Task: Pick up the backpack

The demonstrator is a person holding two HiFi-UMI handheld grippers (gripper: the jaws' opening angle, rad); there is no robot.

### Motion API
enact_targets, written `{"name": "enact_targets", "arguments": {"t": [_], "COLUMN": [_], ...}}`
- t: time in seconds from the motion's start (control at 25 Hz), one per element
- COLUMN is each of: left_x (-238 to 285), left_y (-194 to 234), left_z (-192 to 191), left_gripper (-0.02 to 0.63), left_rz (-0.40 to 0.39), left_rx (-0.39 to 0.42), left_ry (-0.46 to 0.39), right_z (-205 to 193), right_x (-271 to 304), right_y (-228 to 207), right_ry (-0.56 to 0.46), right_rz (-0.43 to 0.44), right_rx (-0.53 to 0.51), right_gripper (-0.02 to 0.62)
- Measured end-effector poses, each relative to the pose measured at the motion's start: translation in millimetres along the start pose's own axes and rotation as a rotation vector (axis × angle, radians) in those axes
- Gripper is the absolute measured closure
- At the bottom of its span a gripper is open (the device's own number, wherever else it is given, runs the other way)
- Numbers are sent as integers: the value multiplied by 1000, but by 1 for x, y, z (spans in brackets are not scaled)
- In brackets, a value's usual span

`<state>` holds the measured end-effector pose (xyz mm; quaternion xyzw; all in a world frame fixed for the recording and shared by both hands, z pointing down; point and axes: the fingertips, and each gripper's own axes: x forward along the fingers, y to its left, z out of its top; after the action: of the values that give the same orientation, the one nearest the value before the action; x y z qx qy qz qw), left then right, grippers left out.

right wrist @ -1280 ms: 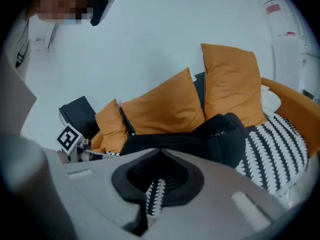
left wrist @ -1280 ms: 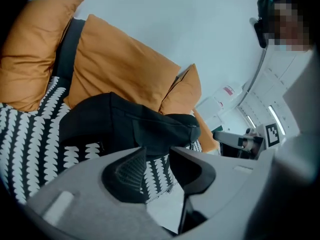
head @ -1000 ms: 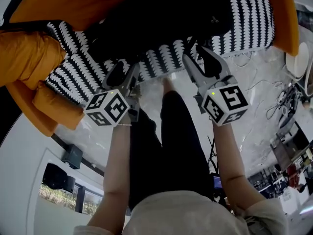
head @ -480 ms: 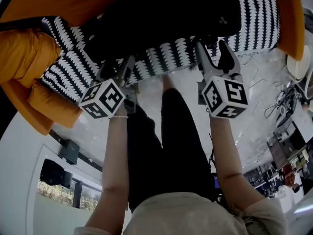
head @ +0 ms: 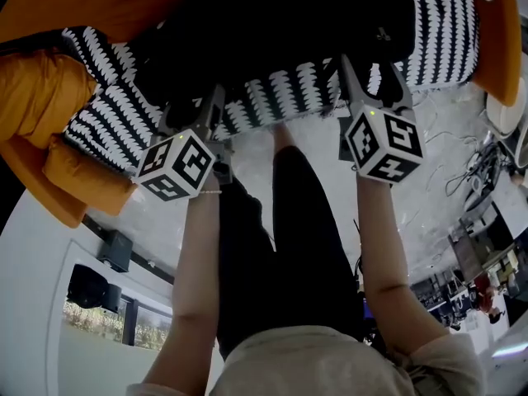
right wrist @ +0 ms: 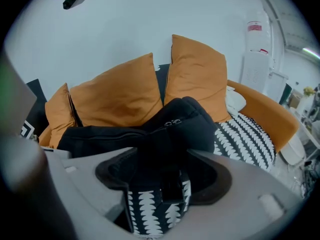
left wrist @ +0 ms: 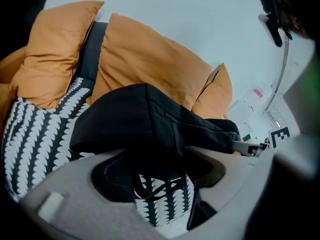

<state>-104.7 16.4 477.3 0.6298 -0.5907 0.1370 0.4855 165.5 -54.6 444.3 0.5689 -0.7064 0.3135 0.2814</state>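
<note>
— Found the orange sofa [head: 107, 2] first, draped in a black-and-white patterned cover [head: 107, 118], with orange cushions [left wrist: 150, 54] propped along the back.
— And saw the black backpack [head: 272, 31] lying on that cover, in front of the cushions?
— Yes. Spotted the left gripper [head: 196, 110] at its near edge, jaws spread wide, a loop of black strap [left wrist: 160, 186] dangling between them, unpinched.
— Caught the right gripper [head: 371, 77] at the same edge, jaws opening, a strap buckle [right wrist: 170, 189] hanging between, pads not pressing on it.
</note>
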Motion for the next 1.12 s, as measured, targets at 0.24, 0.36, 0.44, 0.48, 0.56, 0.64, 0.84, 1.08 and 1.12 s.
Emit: {"name": "enact_targets", "arguments": {"t": [0.24,0.36,0.44,0.48,0.56,0.64,0.84,1.08,1.12], "left_x": [8,13,13,13,13,16,23,24,24], "left_y": [1,0,-1,-1,-3,-4,1,11,13], "left_z": [11,13,14,15,17,16,13,11,10], "left_gripper": [318,347,359,364,371,376,388,397,399], "left_rz": [-22,-17,-12,-10,-8,-7,-1,0,-1], "left_rx": [4,4,8,12,22,28,26,25,25], "left_ry": [16,18,12,9,6,9,6,-6,-8], "right_z": [3,0,-1,0,4,2,-16,-36,-41], "right_x": [12,19,23,23,23,26,36,47,50], "right_y": [11,9,7,6,-1,-6,0,11,13], "right_ry": [30,63,75,73,63,65,109,140,151], "right_rz": [44,38,25,19,5,3,25,14,16], "right_rx": [-37,-56,-64,-59,-41,-36,-126,-216,-221], "right_gripper": [304,304,308,318,390,405,405,405,405]}}
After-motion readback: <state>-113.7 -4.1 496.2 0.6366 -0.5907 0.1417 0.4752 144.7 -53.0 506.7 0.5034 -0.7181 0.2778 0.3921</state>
